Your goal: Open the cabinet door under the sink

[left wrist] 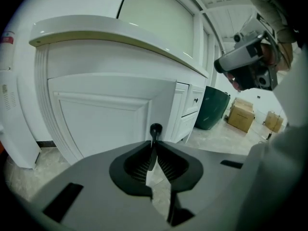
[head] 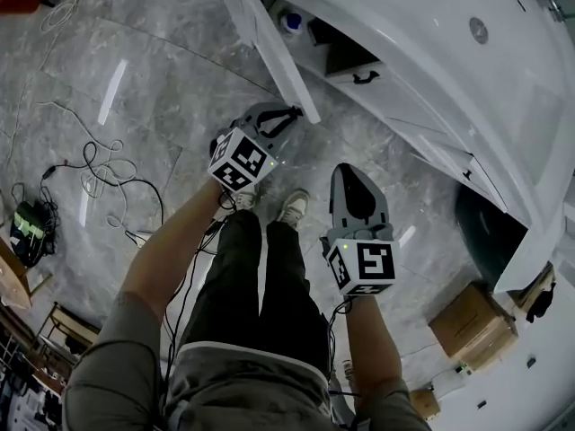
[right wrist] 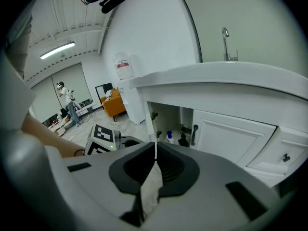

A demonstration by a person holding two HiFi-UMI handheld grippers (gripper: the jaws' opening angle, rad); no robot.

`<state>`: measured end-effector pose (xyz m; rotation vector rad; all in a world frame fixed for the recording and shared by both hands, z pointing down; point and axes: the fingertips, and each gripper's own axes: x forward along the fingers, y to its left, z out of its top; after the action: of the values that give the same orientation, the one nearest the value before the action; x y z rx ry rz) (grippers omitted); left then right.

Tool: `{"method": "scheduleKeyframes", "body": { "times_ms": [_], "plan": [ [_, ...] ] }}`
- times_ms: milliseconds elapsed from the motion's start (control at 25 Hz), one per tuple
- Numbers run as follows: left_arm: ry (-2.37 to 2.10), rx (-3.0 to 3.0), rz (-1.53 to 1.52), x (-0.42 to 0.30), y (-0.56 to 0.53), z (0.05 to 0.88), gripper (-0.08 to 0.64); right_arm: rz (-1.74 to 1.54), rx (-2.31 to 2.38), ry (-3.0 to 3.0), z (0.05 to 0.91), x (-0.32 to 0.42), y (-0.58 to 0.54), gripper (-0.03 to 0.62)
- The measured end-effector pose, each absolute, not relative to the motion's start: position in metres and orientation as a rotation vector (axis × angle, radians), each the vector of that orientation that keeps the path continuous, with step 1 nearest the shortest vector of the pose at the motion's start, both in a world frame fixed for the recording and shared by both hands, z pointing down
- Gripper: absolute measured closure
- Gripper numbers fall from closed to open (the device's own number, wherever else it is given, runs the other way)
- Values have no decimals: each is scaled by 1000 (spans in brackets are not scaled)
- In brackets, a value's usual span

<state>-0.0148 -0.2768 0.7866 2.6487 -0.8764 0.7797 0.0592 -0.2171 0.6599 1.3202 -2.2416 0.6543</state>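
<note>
Cables [head: 99, 164] trail in loose loops over the floor left of the person's shoes [head: 292, 206], and a cardboard box [head: 472, 326] sits off to the right near a dark green bin [left wrist: 211, 107]. The right gripper [right wrist: 155, 146] hangs free in front of the vanity, its jaws pressed together on nothing. Grey marble-look tiles [head: 162, 88] cover the floor. The room runs back under strip lights to an orange sofa [right wrist: 114, 100], with another person [right wrist: 65, 97] standing near it. The white cabinet door [left wrist: 101, 114] under the sink stands swung out from the vanity. Its panelled face fills the left gripper view and blocks that side's sight of the compartment. The left gripper [left wrist: 153, 143] is clamped on the door's black handle [left wrist: 155, 129], jaws nearly together with the bar pinched between the tips. Past the door's free edge the open compartment holds a blue-capped bottle [right wrist: 169, 136]. The neighbouring door [right wrist: 236, 138] is closed, and a faucet [right wrist: 226, 42] rises above the counter
</note>
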Motion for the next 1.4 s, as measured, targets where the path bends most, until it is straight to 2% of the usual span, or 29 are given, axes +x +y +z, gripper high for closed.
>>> {"method": "scheduleKeyframes", "body": {
  "times_ms": [400, 760, 1040, 1400],
  "plan": [
    [-920, 2657, 715, -124, -237, 790, 510, 691, 1159, -2238, 686, 7, -207, 558],
    [-1494, 2402, 795, -273, -241, 788, 503, 683, 975, -2271, 699, -51, -197, 558],
    [-1525, 2384, 667, -267, -223, 766, 505, 671, 984, -2272, 690, -54, -196, 558],
    [-1535, 2398, 662, -256, -210, 721, 509, 670, 1057, -2277, 662, -32, -199, 558]
  ]
}}
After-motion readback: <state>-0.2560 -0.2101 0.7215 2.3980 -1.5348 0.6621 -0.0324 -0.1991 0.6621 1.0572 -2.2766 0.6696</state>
